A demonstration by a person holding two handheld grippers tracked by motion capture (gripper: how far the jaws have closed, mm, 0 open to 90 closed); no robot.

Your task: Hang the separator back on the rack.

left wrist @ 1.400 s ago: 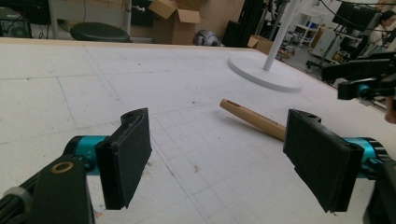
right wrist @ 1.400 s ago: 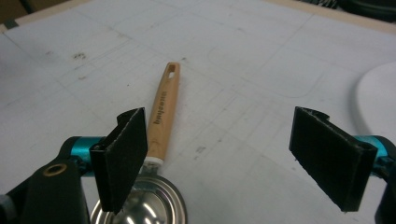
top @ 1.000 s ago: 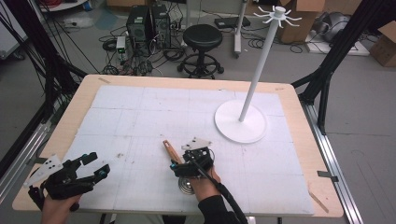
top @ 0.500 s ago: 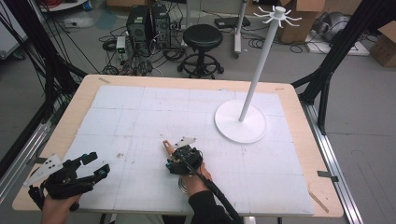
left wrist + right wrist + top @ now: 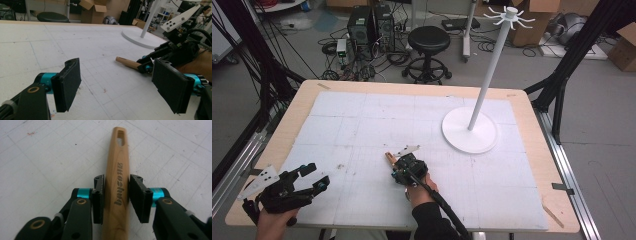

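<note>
Here, at the near left corner of the table (image 5: 532,107), the left gripper (image 5: 314,176) rests in the person's left hand (image 5: 274,222), low over the white sheet (image 5: 362,115). Its jaws stand wide apart with nothing between them, and in the left gripper view the two black pads (image 5: 71,83) frame bare sheet.

Toward the middle of the near edge, the right gripper (image 5: 393,161) points away from the person, held in the right hand (image 5: 419,190). Its jaws have just been closing around the wooden handle (image 5: 117,182), which lies flat on the sheet. In the right gripper view the left pad touches the handle's side, while the right pad sits just beside the wood, and whether it presses cannot be told. The handle runs straight out between the jaws. It bears dark printed lettering, and its far end has a slot cut through it. In the left gripper view that far end juts out past the right gripper's jaws.

Farther right and back, the white stand (image 5: 469,130) rises on its round base, well apart from both grippers.
</note>
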